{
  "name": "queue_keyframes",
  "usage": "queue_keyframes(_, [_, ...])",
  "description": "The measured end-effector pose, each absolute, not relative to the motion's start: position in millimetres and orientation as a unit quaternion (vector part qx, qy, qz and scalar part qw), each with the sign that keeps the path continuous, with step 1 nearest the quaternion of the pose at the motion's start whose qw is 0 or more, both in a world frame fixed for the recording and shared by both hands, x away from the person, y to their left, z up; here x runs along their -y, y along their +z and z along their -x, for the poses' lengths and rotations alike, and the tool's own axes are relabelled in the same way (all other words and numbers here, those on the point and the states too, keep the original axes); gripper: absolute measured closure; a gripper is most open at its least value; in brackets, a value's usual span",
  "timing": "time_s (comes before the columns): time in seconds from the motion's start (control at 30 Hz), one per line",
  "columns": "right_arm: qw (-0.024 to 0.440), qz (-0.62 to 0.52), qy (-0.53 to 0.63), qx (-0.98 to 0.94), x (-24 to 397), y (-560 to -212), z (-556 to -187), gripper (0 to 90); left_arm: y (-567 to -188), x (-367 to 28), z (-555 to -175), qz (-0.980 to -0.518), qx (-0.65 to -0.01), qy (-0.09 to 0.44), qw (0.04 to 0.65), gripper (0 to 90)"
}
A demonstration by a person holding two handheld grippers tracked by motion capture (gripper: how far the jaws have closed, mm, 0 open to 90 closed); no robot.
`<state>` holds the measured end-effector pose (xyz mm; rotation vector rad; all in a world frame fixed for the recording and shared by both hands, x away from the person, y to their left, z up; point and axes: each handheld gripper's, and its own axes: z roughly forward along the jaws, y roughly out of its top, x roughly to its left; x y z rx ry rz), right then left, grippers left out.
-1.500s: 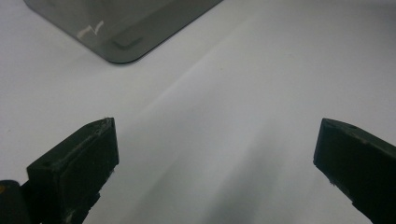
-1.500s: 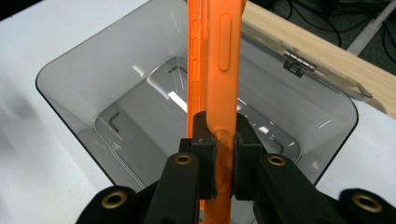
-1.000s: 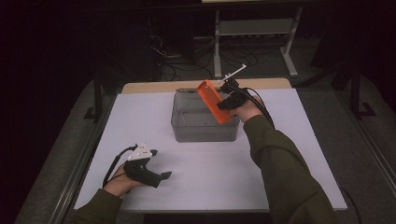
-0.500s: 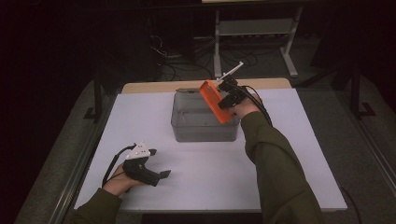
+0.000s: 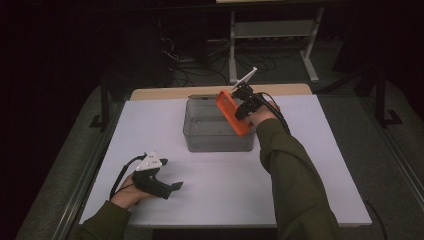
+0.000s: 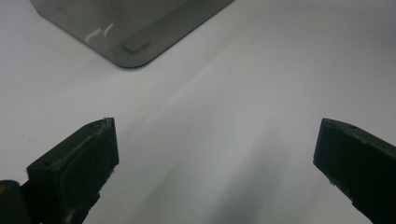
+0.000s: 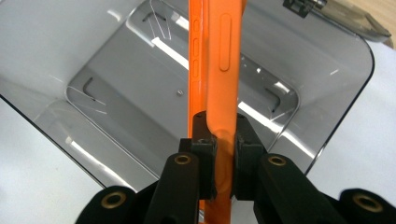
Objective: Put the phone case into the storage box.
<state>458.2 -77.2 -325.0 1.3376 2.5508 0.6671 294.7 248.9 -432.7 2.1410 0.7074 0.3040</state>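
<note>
- The right arm, in a dark green sleeve (image 5: 295, 180), stretches far across the white table (image 5: 320, 165), the forearm running up from the near edge to the grey plastic bin (image 5: 200, 137) at the table's middle.
- The right gripper (image 5: 243, 107) hangs at the bin's right side — its grey plate tipped up and away — and its jaws are clamped tight on an orange phone case (image 5: 231, 112).
- In the right gripper view, the pads pinch the case's (image 7: 219, 70) thin edge at its lower end, the case running straight away from the gripper (image 7: 218, 140) over the open bin (image 7: 116, 102).
- From above, the case stands tilted over the bin's right rim, its upper end leaning toward the far left; whether it touches the rim I cannot tell.
- The left hand (image 5: 131, 192) rests low on the table near its front left corner, well apart from the bin.
- The left gripper (image 5: 175, 186) lies level, pointing right — its jaws spread wide with only bare table between them, the left gripper view showing the bin's corner (image 6: 130, 32) beyond.
</note>
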Motion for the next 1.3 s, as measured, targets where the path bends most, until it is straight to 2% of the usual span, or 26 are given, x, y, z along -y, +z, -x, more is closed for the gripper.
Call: queue_keyframes(1.3, [0.033, -0.524, 0.148, -0.838, 69.8, -353.5, -480.0, 80.8, -430.0, -248.1, -295.8, -0.855, -0.279, 0.134, 0.416, 0.0])
